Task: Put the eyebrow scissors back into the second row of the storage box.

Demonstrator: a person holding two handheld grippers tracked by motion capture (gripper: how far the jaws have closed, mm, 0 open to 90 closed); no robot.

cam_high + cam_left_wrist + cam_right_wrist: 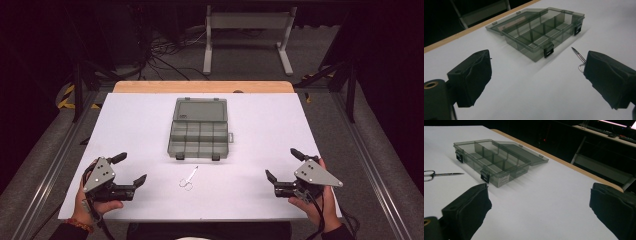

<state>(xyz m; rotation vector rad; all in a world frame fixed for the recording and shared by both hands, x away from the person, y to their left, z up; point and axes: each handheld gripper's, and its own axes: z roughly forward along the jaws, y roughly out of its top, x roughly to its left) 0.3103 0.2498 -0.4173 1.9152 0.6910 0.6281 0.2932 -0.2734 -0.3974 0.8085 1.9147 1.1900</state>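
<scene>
A smoky clear compartment box lies in the middle of the white table with its lid folded flat behind it; its compartments look empty. Small steel scissors lie closed just in front of the box. My left gripper rests near the front left edge, jaws wide open with nothing between them. My right gripper sits at the front right, open and empty as well. Both point inward toward the box.
A wooden strip runs along the table's far edge. Beyond it stand a grey metal frame and loose cables on the floor. Metal rails flank the table on both sides.
</scene>
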